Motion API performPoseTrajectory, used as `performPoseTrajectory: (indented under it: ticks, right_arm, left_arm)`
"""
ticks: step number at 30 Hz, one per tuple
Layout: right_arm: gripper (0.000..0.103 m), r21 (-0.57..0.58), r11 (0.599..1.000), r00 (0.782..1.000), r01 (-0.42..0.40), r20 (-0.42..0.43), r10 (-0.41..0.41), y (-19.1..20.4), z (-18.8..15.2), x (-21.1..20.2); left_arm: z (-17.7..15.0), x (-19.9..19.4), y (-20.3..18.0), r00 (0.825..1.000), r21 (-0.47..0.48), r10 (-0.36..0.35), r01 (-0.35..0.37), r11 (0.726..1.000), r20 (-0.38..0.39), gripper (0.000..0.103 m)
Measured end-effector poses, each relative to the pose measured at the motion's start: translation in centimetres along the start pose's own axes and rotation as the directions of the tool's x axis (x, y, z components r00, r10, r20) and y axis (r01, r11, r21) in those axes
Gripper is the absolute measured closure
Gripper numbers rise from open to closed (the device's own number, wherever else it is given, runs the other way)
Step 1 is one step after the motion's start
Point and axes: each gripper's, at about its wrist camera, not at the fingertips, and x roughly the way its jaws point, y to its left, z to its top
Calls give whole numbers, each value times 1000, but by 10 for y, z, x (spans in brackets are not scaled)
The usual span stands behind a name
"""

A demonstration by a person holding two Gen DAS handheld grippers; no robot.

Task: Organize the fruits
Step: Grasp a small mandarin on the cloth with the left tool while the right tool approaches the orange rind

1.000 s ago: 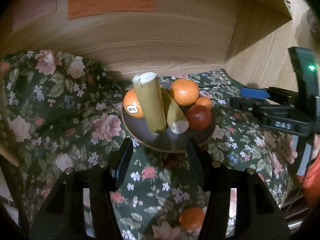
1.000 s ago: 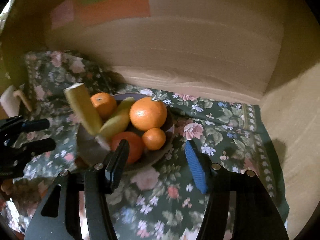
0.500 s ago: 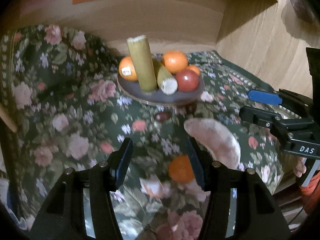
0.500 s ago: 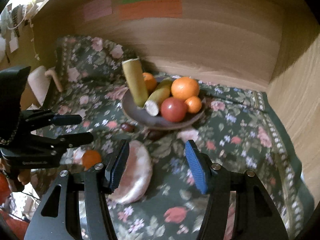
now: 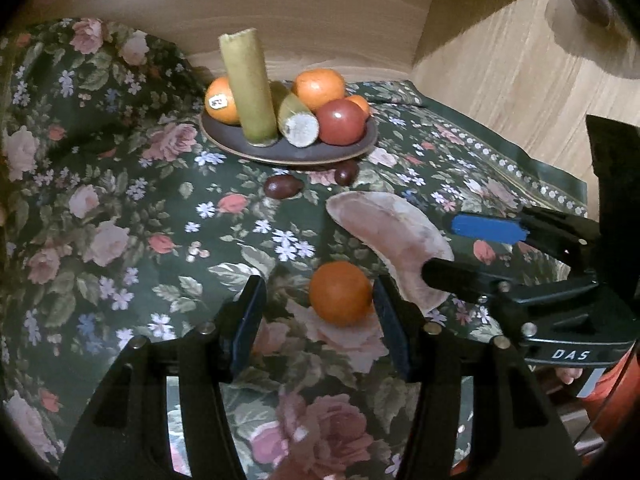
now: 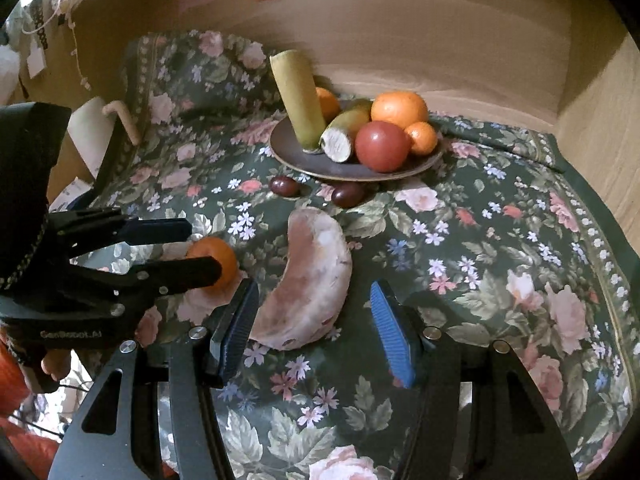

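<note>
A dark plate (image 5: 248, 151) (image 6: 424, 164) at the back holds oranges, a red tomato (image 5: 342, 122) (image 6: 382, 146) and two green sugarcane pieces. A loose orange (image 5: 340, 294) (image 6: 216, 258) lies on the floral cloth between the open fingers of my left gripper (image 5: 318, 316) (image 6: 188, 246), untouched. A pale pink crescent-shaped fruit piece (image 5: 392, 240) (image 6: 310, 280) lies in front of my right gripper (image 6: 312, 320) (image 5: 452, 250), which is open with the piece's near end between its fingers. Two dark dates (image 5: 282, 187) (image 6: 285, 186) lie in front of the plate.
The floral cloth (image 5: 120, 220) (image 6: 500, 280) covers the surface and bunches up at the back left. Wooden walls (image 5: 340, 12) (image 6: 440, 32) close in the back and the right side. A cream hook-shaped object (image 6: 120, 120) sits at the left edge.
Both grippers have pulled back from the plate and come low over the cloth. The loose orange now lies between the left fingers, the pink piece between the right fingers.
</note>
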Motion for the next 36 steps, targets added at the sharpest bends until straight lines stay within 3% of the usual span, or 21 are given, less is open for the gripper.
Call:
performPoseTrajectory:
  ticks: [7, 11, 20, 22, 24, 32, 36]
  right_arm:
    - [48, 4, 1000, 999, -13, -32, 13, 1, 2, 9]
    - [48, 0, 1000, 999, -16, -52, 16, 4, 3, 18]
    - [46, -41, 998, 997, 53, -58, -56, 14, 9, 35]
    - [50, -35, 998, 997, 61, -54, -63, 13, 11, 36]
    - [61, -32, 996, 995, 84, -46, -86, 12, 13, 37]
    - [66, 9, 998, 997, 60, -39, -60, 7, 15, 31]
    - [75, 59, 998, 999, 28, -25, -26, -1, 20, 24]
  left_arm:
    - [0, 11, -1, 1000, 12, 5, -5, 1000, -8, 53]
    - [3, 13, 4, 1000, 6, 1, -1, 1000, -5, 68]
    - [-1, 5, 17, 1000, -13, -1, 1, 1000, 9, 68]
    - [-2, 3, 19, 1000, -15, 1, -1, 1000, 11, 68]
    - [-2, 2, 21, 1000, -17, 5, -4, 1000, 12, 68]
    - [0, -4, 24, 999, -18, 22, -21, 1000, 33, 68]
    - [8, -10, 25, 998, -16, 33, -32, 999, 56, 68]
